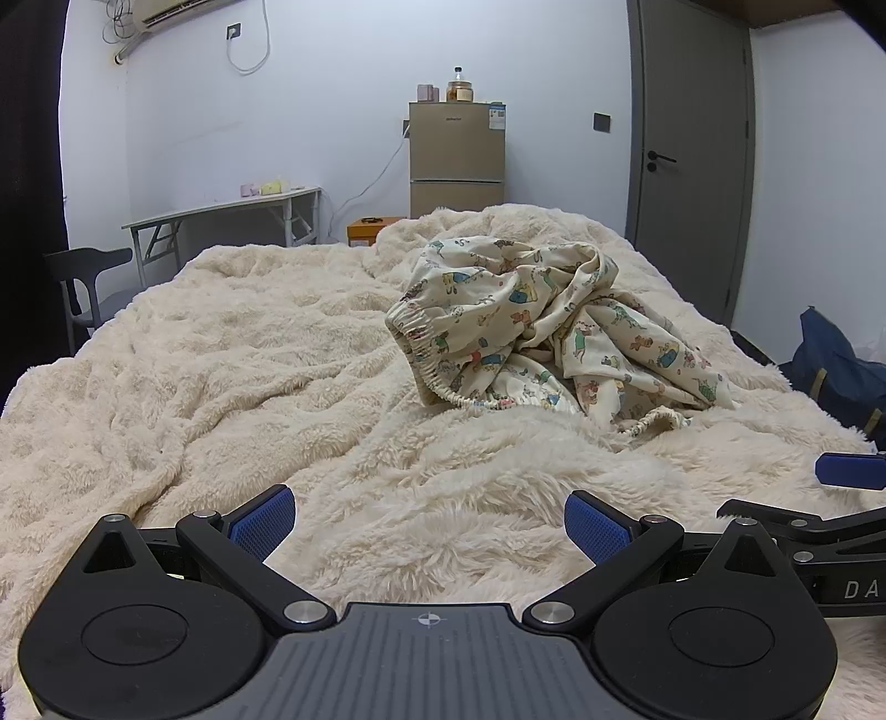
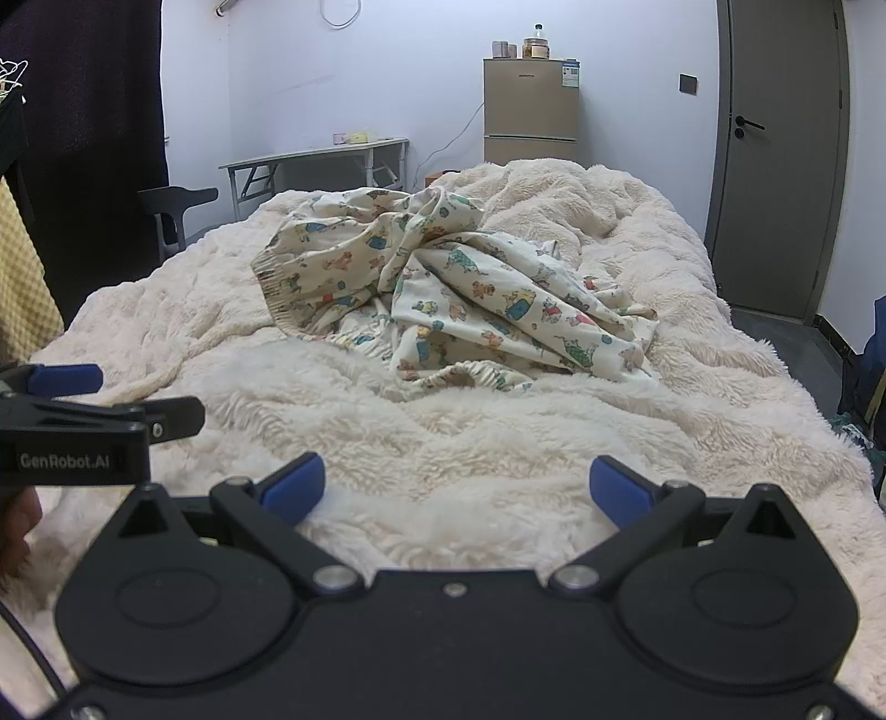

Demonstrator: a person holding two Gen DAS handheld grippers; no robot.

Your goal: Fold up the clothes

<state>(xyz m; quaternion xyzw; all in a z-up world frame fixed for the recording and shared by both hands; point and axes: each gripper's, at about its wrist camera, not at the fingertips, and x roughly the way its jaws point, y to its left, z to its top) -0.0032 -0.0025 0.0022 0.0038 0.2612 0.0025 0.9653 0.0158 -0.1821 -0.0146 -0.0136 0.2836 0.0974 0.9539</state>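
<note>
Cut-offs and unreadables

Left gripper point(image 2: 66, 399) clipped by right-wrist frame's left edge; right gripper point(image 1: 847, 487) clipped by left-wrist frame's right edge; crumpled printed garment point(image 2: 443, 288) folds hide its type; fridge point(image 1: 457, 158) base behind fleece blanket point(image 1: 221, 360), its label unreadable

We see a bedroom with pale blue-white walls point(image 1: 332, 111) under even indoor light. A bed covered by a cream fleece blanket point(image 1: 249, 360) fills the foreground. Against the far wall stands a tan two-door refrigerator point(image 1: 457, 158), with jars and a bottle point(image 1: 459, 86) on top. To its left we note a grey folding bench point(image 1: 221, 213) carrying small items, and nearer, a dark chair point(image 1: 83, 277). An orange box point(image 1: 368, 228) sits on the floor beside the refrigerator. A grey door point(image 1: 692, 138) with a black handle occupies the right wall. An air-conditioning unit point(image 1: 171, 8) hangs at upper left, beside a dark curtain point(image 1: 27, 138). A dark blue bag point(image 1: 836, 371) rests on the grey floor point(image 2: 786, 338) at right.
</note>
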